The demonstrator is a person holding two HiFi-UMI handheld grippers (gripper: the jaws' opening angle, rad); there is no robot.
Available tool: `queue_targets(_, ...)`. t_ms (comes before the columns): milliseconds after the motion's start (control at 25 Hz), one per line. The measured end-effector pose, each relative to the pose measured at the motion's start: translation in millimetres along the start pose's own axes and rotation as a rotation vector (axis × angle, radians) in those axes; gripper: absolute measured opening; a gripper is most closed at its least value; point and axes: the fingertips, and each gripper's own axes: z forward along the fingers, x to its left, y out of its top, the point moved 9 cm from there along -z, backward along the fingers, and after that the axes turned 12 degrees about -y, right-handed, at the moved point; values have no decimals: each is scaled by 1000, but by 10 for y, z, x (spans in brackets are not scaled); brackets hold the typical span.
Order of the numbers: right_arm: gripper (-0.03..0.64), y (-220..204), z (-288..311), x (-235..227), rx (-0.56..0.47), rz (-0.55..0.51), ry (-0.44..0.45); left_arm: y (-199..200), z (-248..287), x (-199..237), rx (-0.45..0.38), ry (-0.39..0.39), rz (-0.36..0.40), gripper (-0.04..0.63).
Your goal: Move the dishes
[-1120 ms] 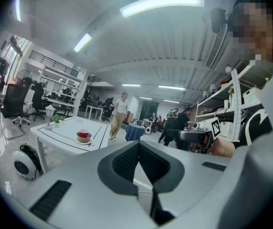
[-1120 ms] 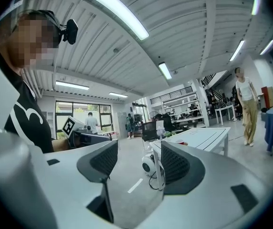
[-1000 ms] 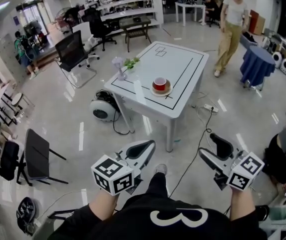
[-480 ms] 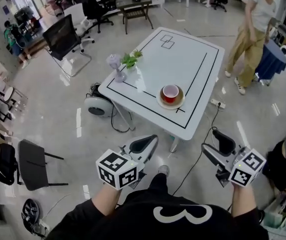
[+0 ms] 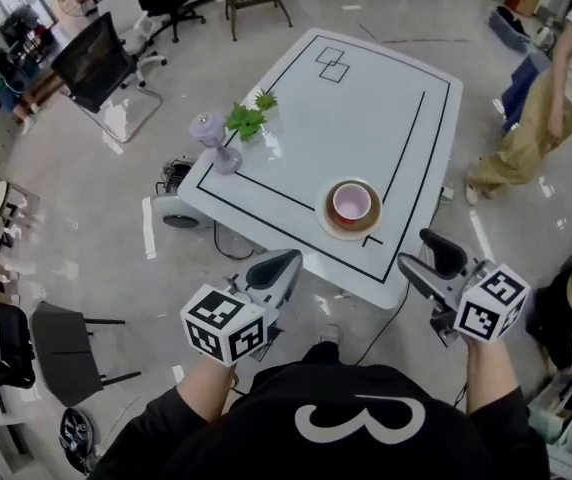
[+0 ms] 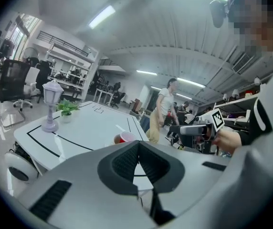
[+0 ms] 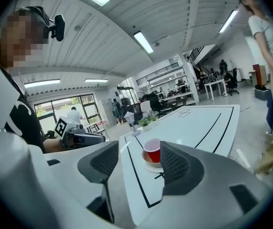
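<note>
Dishes: red cup (image 5: 352, 203) on a round brown-rimmed plate (image 5: 350, 233), near right part of the white black-lined table (image 5: 366, 108).
Right gripper (image 5: 415, 249): just off the near edge, jaws apart, just closed a touch, nothing between them.
Left gripper (image 5: 288, 261): clenched, empty, near edge too.

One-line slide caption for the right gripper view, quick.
Right tool, jaws apart though just narrowed, holding nothing, faces the red cup on its saucer on the white table.

Bright ceiling strip lights (image 7: 143, 42), glare on the floor (image 5: 151, 238), fisheye-bent edges, background perhaps soft.
</note>
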Motion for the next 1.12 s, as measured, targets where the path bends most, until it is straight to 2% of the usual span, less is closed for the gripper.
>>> queue_targets(280, 252, 136, 383, -153, 22, -20, 9, 36, 99, 223, 26, 34, -20, 2)
queue_targets(560, 243, 200, 876, -314, 81, -48, 61, 99, 80, 329, -2, 96, -42, 0)
queue_targets(880, 230, 131, 1419, -519, 224, -45, 116, 139, 66, 446, -41, 202, -111, 2)
queue_targets(1120, 192, 50, 1638, -592, 297, -14, 155, 116, 14, 502, -72, 276, -153, 0)
